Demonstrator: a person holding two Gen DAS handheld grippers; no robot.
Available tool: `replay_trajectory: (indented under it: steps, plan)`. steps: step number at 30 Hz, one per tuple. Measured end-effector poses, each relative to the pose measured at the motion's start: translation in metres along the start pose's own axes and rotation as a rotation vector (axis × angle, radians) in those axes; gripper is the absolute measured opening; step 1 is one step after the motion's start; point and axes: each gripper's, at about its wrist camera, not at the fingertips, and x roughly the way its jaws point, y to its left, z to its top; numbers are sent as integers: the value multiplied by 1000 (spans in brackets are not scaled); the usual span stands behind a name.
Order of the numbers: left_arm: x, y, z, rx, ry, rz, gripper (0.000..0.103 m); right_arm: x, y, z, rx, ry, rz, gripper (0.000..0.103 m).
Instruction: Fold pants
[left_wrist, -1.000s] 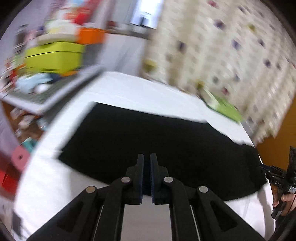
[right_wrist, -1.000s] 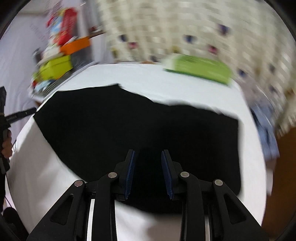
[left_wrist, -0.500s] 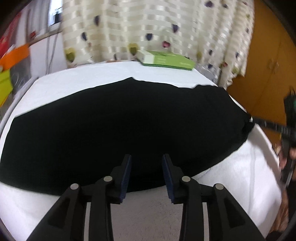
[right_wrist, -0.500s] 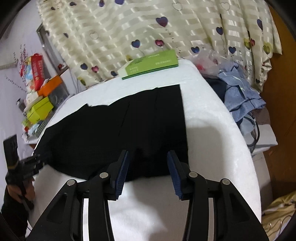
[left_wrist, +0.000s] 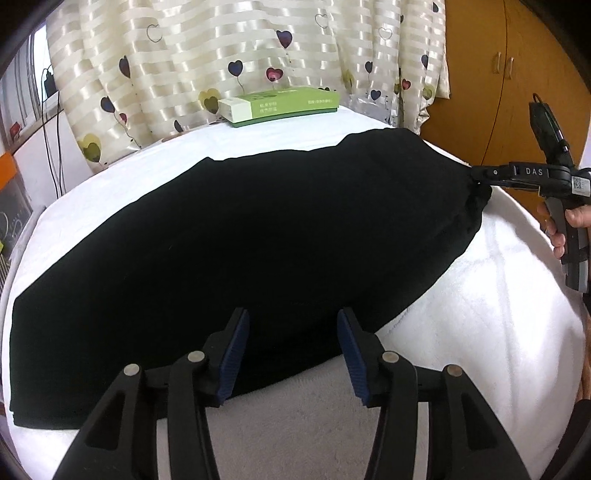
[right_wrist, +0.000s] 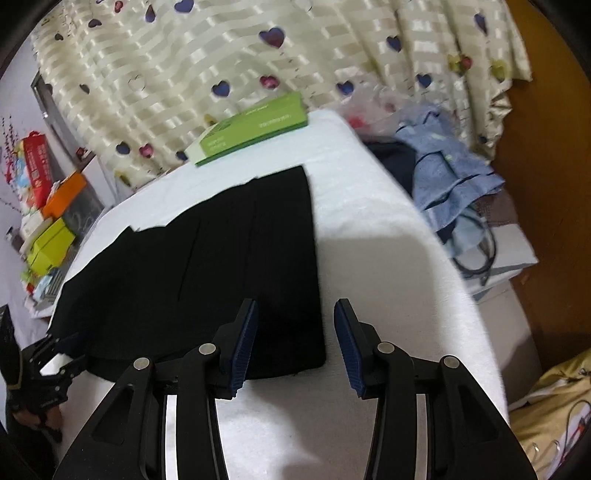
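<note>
**Both claws open over the pants**

The black pants (left_wrist: 258, 236) lie flat across the middle of the white table (left_wrist: 498, 314). The left gripper (left_wrist: 291, 339), nearly closed a moment ago, now gapes wide. The right gripper (right_wrist: 295, 336) gapes wide too, empty. Next grab looks close.

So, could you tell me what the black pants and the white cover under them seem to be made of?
Black pants: looks like a soft matte knit or woven cloth, with no sheen and limp folds. White cover: probably fleece or terry, given its fuzzy, napped surface.
</note>
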Motion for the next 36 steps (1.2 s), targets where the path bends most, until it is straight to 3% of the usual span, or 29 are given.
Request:
replay_trajectory:
  steps: [2, 3, 4, 5, 7, 15, 20, 23, 27, 29, 32, 36]
  plan:
    - [2, -5, 3, 24, 3, 24, 52, 3, 4, 2, -20, 11, 20, 44]
    - [2, -9, 4, 40, 0, 31, 42, 2, 7, 4, -36, 5, 9, 44]
    - [2, -13, 5, 54, -3, 22, 24, 0, 9, 5, -44, -10, 3, 33]
    - [2, -18, 5, 70, -7, 21, 17, -5, 10, 6, -51, -39, -10, 14]
    - [2, -27, 5, 116, -16, 70, 6, -13, 8, 10, -44, -58, 13, 10]
    - [-35, -11, 10, 27, -100, 24, 4, -51, 14, 10, -43, -127, 93, 8]
    - [-17, -18, -6, 35, -20, 6, 4, -24, -5, -9, 6, -33, 53, 8]
    - [-17, -18, -9, 17, -24, -3, 4, -21, -12, -12, 26, -34, 65, 8]
    - [-16, -17, -8, 3, -13, -29, 7, -26, -4, -7, -12, -24, 27, 12]
    - [-20, -16, -10, -17, -29, -56, 7, -38, 5, -3, -64, -64, -45, 13]
    - [-37, -7, -11, -69, -79, -128, 7, -54, 25, 6, -144, -138, -88, 18]
    - [-45, 18, 5, -144, -144, -51, 7, -33, 61, 34, -260, -143, -57, 18]
